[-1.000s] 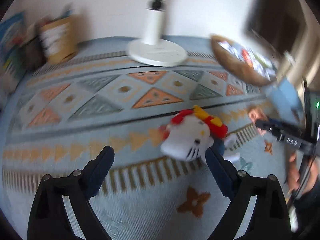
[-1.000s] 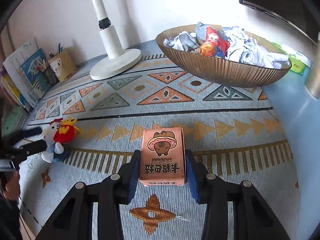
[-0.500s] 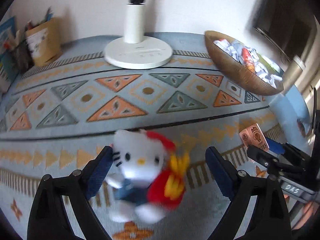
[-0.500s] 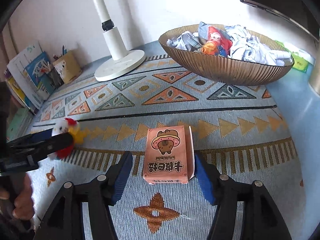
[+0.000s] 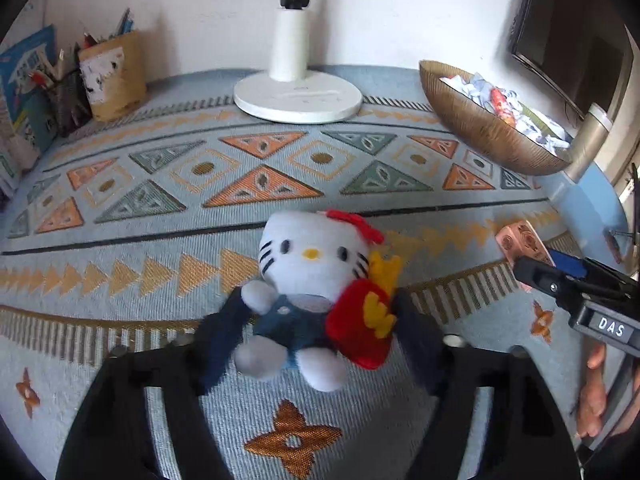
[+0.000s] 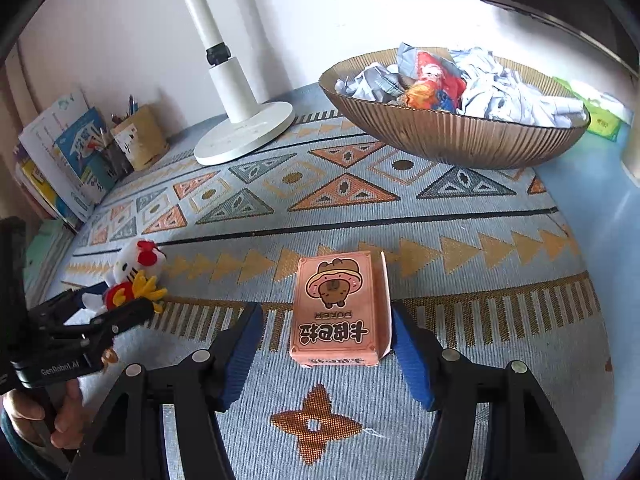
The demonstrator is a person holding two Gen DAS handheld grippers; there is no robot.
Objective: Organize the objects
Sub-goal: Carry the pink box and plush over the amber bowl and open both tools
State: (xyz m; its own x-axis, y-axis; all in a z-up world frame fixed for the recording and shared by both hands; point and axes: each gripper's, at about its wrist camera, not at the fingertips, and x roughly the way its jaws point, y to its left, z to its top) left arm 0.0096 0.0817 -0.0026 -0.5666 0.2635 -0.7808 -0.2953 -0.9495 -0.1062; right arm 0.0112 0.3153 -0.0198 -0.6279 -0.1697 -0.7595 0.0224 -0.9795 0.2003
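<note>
Far left of the right wrist view: books (image 6: 60, 152) propped against the wall, a tan pencil holder (image 6: 140, 138) beside them. Lower left, the left gripper (image 6: 104, 312) comes in w/ the plush cat (image 6: 134, 276) between its fingers. In the left wrist view that plush cat (image 5: 312, 280) sits center frame, white head up, red bow, blue overalls, red-and-yellow fries pouch at its side; the left gripper (image 5: 316, 340) has its blue pads pressed in on the body from both sides (edges blurred, but the toy is pinched).

Top center: white fan stand (image 6: 240, 128) w/ round base on the patterned rug (image 6: 360, 208).

Center of the right wrist view: pink card box (image 6: 340, 308) lies flat on the rug, cartoon face up. The right gripper (image 6: 326, 348) is spread wide around it, a gap on the left side, right pad just beside the box edge; not squeezing.

Upper right: ribbed brown bowl (image 6: 452, 132) piled w/ crumpled paper and wrappers. Green packet (image 6: 600, 124) beyond it at frame edge.
</note>
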